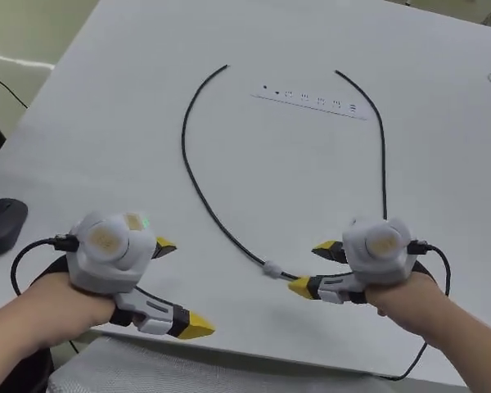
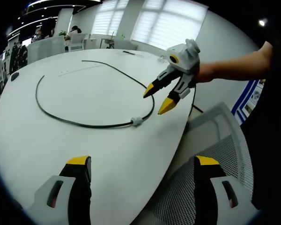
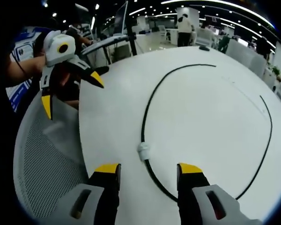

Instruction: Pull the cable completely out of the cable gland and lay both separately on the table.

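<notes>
Right gripper view is showing the fingers (image 3: pixel 106 169) of the right gripper (image 3: pixel 148 168) standing open and empty, the gland (image 3: pixel 144 151) lying on the desk (image 3: pixel 201 122) just ahead between them, still threaded on the cable (image 3: pixel 149 105). The left gripper (image 2: pixel 143 161) is hanging spread and empty too, over the desk's near edge, well apart from the gland. Nothing is looking done yet: the cable, curving in a wide loop across the desk, is still waiting to be gripped, pulled clear of the gland and laid separately.
</notes>
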